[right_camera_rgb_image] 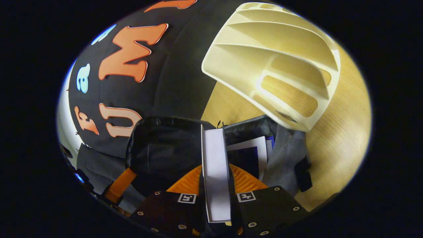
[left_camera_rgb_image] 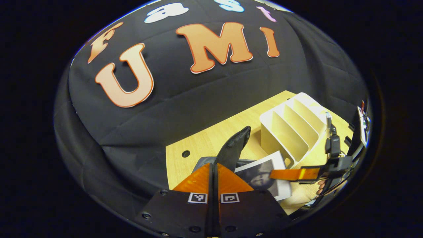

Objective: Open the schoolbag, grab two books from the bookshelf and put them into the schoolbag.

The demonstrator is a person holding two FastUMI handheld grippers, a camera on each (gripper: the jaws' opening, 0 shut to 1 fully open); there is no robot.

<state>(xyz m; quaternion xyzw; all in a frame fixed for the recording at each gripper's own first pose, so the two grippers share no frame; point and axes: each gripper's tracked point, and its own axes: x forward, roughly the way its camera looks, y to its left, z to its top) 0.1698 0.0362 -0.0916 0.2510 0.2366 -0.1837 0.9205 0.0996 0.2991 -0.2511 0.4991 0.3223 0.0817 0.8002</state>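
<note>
Behind everything hangs the black cloth wall of the booth, and below it lies the light wooden table (left_camera_rgb_image: 211,140). On this table stands the white plastic bookshelf with slanted dividers (left_camera_rgb_image: 290,127); its slots look empty, which suggests both books are already taken out.

We see our left gripper (left_camera_rgb_image: 213,172) clenched on a black fabric flap (left_camera_rgb_image: 235,145) of the dark schoolbag (right_camera_rgb_image: 165,145). We think it lifts this flap upward so that the mouth of the bag stays wide for the books.

Our right gripper (right_camera_rgb_image: 216,180) is grasping a white book (right_camera_rgb_image: 215,172) by its edge, the book standing upright between both fingers. It is held just above the open schoolbag, near the front of the bookshelf. Holding it edge-down lets it slide into the narrow opening, in our judgement.

Inside the bag another book with a dark blue cover and white border (right_camera_rgb_image: 248,153) already lies, so this seems to be the second one. That first book and the folded grey lining (right_camera_rgb_image: 286,155) at the right side of the opening may hinder the way down. The low corner of the bookshelf is also close.
</note>
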